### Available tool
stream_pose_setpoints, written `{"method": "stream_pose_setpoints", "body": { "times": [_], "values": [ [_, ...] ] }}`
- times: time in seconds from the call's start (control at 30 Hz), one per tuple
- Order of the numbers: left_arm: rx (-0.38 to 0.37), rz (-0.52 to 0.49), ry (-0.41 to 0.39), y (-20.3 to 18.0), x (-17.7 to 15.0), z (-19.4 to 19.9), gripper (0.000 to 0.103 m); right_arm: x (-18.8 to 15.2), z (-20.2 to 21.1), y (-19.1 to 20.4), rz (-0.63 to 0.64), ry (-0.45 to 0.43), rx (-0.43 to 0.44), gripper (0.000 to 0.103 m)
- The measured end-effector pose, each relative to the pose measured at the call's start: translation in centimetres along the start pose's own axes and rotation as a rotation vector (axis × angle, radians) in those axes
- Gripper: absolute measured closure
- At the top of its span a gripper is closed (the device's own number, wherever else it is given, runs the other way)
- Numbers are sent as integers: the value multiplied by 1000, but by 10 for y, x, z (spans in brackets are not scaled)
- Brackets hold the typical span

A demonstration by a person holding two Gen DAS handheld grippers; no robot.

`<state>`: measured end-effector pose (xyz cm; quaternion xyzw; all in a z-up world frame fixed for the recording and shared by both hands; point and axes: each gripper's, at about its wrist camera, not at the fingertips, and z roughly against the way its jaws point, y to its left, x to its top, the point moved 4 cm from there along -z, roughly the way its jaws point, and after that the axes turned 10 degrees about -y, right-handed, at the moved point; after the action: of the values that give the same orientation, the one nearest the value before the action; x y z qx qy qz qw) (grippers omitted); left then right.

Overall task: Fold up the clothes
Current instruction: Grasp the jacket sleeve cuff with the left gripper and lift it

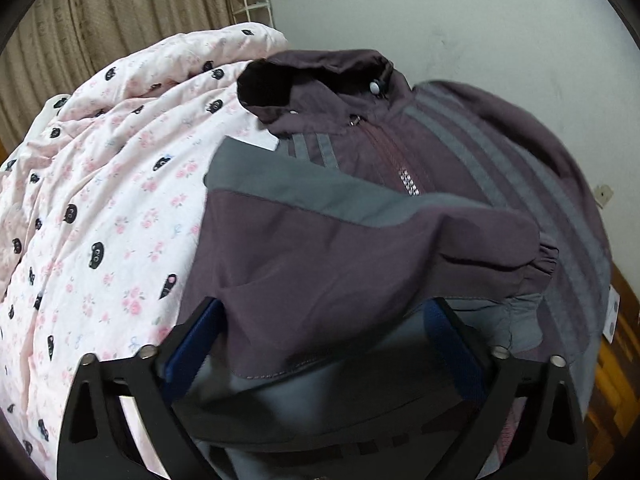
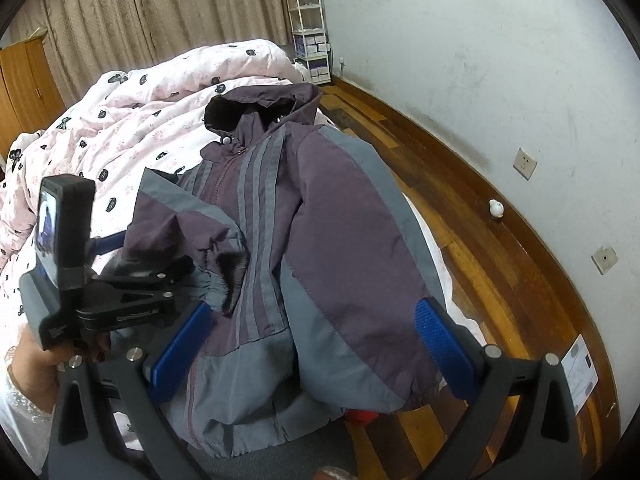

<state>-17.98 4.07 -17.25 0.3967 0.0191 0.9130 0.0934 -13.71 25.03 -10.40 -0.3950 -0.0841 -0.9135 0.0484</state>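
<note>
While the pink quilted bedspread printed with small flowers and black cat faces (image 2: 132, 120) fills most of the bed, the purple and grey hooded zip-up windbreaker jacket (image 2: 320, 216) lies on its edge nearest the wood floor (image 2: 472, 216), front up, hood toward the curtain.

One sleeve (image 1: 360, 240) is draped across the chest, its elastic cuff (image 1: 544, 264) pointing toward the floor side; the other sleeve (image 2: 360, 240) lies folded down along the body. My judgement is that the step in hand is laying the sleeves in over the front.

The left gripper (image 1: 324, 336) has its blue-padded jaws spread wide, with sleeve fabric sagging between them; whether a pad actually pins the cloth I cannot tell, so it may be about to let go or just taking hold. The right gripper (image 2: 308, 348) is also spread wide, straddling the lower jacket and clasping nothing.

If the sleeves are settled, the next move calls for a grip on the hem and a fold up toward the hood.

Only the right view shows the left tool's camera body (image 2: 60, 220), a hand (image 2: 28, 364), the hem and the floor; the left view shows the zip teeth (image 1: 408, 182) up close.
</note>
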Motion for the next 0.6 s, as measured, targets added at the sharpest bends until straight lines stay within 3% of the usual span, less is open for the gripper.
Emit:
{"method": "stream_pose_setpoints", "body": {
  "times": [0.23, 0.33, 0.6],
  "values": [
    [1, 22, 25, 5, -3, -1, 91, 1, -2, 1, 3, 3, 4, 0],
    [-8, 70, -4, 20, 0, 13, 97, 1, 0, 3, 4, 2, 9, 0],
    [21, 216, -102, 83, 10, 65, 99, -1, 0, 19, 11, 6, 39, 0]
  ]
}}
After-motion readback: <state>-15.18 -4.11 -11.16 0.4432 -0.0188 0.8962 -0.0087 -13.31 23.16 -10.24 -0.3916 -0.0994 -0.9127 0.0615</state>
